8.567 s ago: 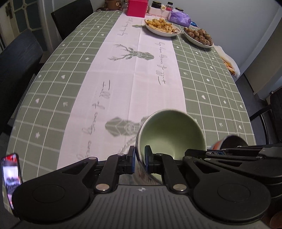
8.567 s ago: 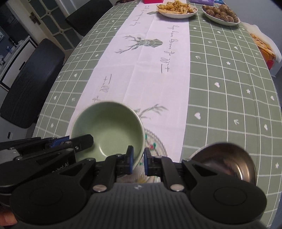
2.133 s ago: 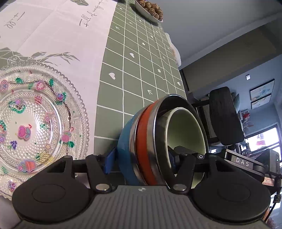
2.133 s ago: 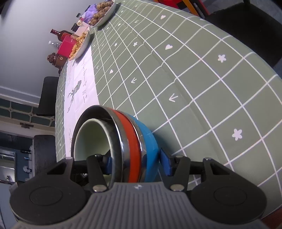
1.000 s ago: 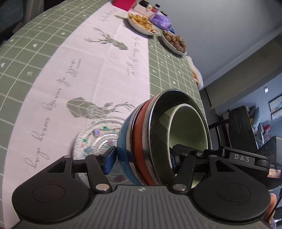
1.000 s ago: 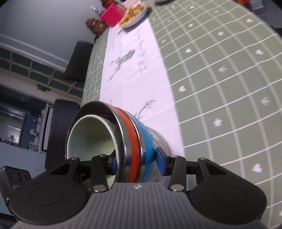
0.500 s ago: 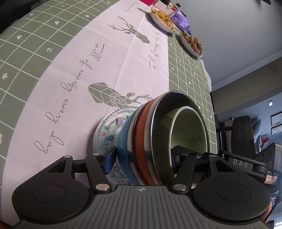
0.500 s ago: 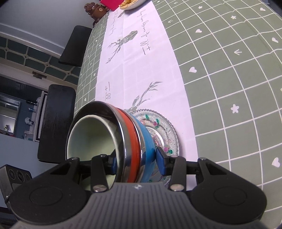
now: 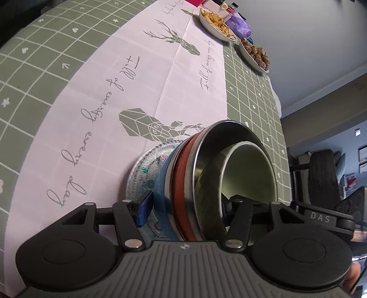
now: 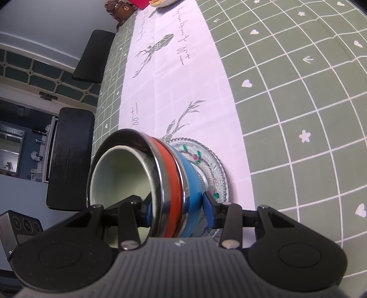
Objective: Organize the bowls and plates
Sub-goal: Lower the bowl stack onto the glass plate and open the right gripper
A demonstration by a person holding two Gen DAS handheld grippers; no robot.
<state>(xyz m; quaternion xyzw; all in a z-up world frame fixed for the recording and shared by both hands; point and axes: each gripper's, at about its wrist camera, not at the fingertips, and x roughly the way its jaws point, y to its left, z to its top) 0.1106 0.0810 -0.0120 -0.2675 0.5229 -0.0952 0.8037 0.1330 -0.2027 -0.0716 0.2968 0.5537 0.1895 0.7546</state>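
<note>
A nested stack of bowls [image 9: 183,183] is held on its side between both grippers: a pale green bowl [image 10: 119,174] inside a steel bowl, then an orange-sided and a blue-sided one. My left gripper [image 9: 185,207] has one pad on the blue outside and one inside the green bowl; its jaws are closing on the stack. My right gripper [image 10: 177,212] grips the opposite rim the same way. The blue base sits just over a patterned glass plate [image 9: 142,165] [image 10: 212,165] on the white runner; I cannot tell whether it touches.
Two plates of food [image 9: 215,20] [image 9: 254,53] stand at the table's far end. Black chairs [image 10: 71,158] [image 10: 94,57] line one long side, and another chair [image 9: 323,174] stands off the other. The green checked tablecloth [image 10: 298,91] lies beside the runner.
Both grippers have come down with the bowl stack, and the glass plate now lies right under its blue base. Earlier, the grippers held only the green bowl.
</note>
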